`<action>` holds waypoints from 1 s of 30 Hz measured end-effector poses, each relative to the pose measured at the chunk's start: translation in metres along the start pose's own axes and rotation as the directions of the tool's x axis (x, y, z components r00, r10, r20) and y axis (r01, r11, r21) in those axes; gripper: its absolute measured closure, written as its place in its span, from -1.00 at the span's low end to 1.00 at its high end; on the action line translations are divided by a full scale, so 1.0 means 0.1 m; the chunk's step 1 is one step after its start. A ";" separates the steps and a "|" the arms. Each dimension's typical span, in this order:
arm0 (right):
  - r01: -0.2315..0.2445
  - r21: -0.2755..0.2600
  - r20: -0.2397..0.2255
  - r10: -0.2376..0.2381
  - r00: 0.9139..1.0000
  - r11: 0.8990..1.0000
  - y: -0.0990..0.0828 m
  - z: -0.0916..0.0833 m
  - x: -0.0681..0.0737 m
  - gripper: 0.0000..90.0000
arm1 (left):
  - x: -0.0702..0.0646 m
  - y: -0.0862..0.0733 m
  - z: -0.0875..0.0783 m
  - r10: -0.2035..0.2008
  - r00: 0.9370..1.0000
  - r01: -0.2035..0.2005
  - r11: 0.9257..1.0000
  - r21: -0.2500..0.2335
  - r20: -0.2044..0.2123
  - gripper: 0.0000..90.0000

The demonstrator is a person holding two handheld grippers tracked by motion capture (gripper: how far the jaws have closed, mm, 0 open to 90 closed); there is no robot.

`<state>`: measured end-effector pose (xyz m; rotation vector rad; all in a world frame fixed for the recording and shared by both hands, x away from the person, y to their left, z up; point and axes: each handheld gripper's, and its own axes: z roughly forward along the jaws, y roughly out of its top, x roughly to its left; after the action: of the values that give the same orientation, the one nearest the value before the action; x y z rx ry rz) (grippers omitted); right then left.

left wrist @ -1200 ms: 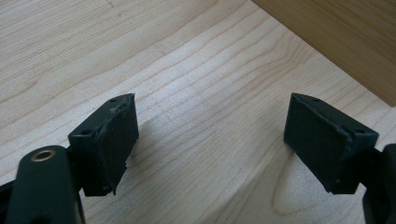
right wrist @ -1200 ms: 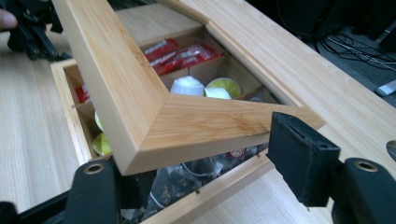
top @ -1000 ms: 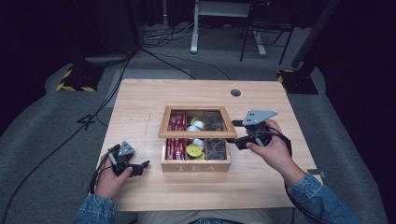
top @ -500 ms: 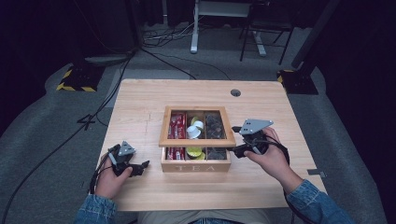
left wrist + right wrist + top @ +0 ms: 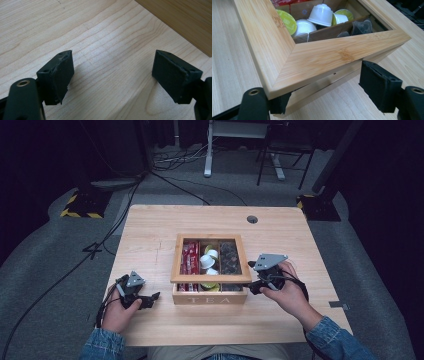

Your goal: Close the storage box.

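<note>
Tea box (image 5: 210,292) mid-desk (image 5: 150,235), glass lid (image 5: 319,57) partly raised. Right gripper (image 5: 256,285) at lid's near right corner, fingers (image 5: 378,85) spread beneath it, not pinching. Left gripper (image 5: 147,301) resting, fingers (image 5: 61,75) spread, empty.

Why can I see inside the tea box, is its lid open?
Partly open: the lid is raised above the tea box.

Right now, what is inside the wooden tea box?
Inside the tea box: red packets, white and green capsules, dark sachets. The lid frame covers the front part.
</note>
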<state>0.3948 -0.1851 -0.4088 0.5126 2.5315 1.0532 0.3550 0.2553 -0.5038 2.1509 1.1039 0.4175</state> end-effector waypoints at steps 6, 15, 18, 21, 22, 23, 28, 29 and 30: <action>0.010 0.017 -0.002 -0.010 1.000 1.000 -0.03 0.03 0.02 -0.36 | 0.00 0.00 0.00 0.000 1.000 0.000 1.000 0.000 0.000 -0.60; 0.036 0.055 -0.029 -0.034 0.999 0.998 -0.07 0.08 0.06 -0.24 | 0.00 0.00 0.00 0.000 1.000 0.000 1.000 0.000 0.000 -0.60; 0.026 0.050 -0.031 -0.024 0.999 0.998 -0.08 0.08 0.06 -0.24 | 0.00 0.00 0.00 -0.001 1.000 0.001 1.000 0.000 0.000 -0.60; 0.017 0.053 -0.036 -0.015 0.999 0.998 -0.08 0.08 0.06 -0.21 | 0.00 0.00 0.00 0.000 1.000 0.000 1.000 0.000 0.000 -0.60; 0.013 0.058 -0.040 -0.010 0.999 0.998 -0.07 0.08 0.06 -0.21 | 0.00 0.00 0.00 -0.001 1.000 0.001 1.000 0.000 0.000 -0.60; 0.009 0.062 -0.046 -0.006 0.999 0.998 -0.07 0.07 0.06 -0.21 | 0.00 0.00 0.00 0.000 1.000 0.000 1.000 0.000 0.000 -0.60; 0.007 0.082 -0.063 -0.001 0.998 0.997 -0.05 0.06 0.06 -0.30 | 0.00 0.00 0.00 0.001 1.000 -0.001 1.000 0.001 0.000 -0.60; 0.011 0.085 -0.062 -0.006 0.998 0.996 -0.05 0.05 0.06 -0.33 | 0.00 0.00 0.00 0.001 1.000 -0.001 1.000 0.002 0.000 -0.60; 0.010 0.087 -0.071 -0.003 0.997 0.996 -0.04 0.04 0.06 -0.42 | 0.00 0.00 0.00 0.001 1.000 -0.001 1.000 0.002 0.000 -0.60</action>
<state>0.3907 -0.1828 -0.4159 0.4986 2.6489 0.9782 0.3552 0.2555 -0.5037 2.1529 1.1037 0.4172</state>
